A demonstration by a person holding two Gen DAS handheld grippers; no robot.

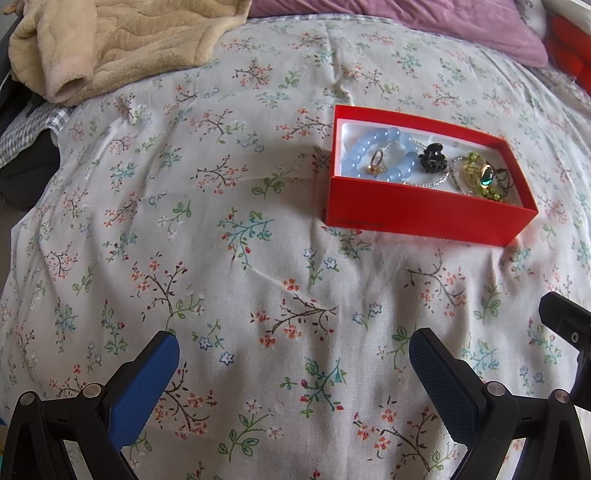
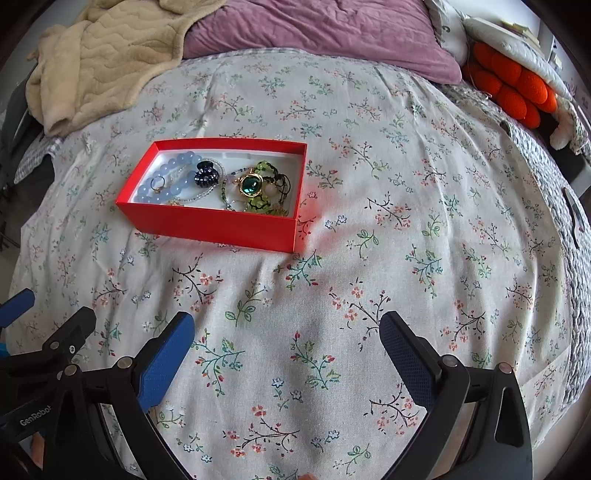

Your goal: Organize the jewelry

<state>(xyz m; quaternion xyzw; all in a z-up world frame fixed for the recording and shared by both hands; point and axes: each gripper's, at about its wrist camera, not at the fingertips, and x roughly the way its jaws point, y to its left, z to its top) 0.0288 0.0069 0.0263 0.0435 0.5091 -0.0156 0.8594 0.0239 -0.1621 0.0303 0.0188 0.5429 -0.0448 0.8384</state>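
A box sits on a bedspread, well ahead of both grippers. Inside it, a bead bracelet lies at the left end with a small ring within its loop. A hair claw sits near the middle, and a brooch rests on tangled pieces at the right end. Behind the box, a blanket lies to the left and a pillow to the right.
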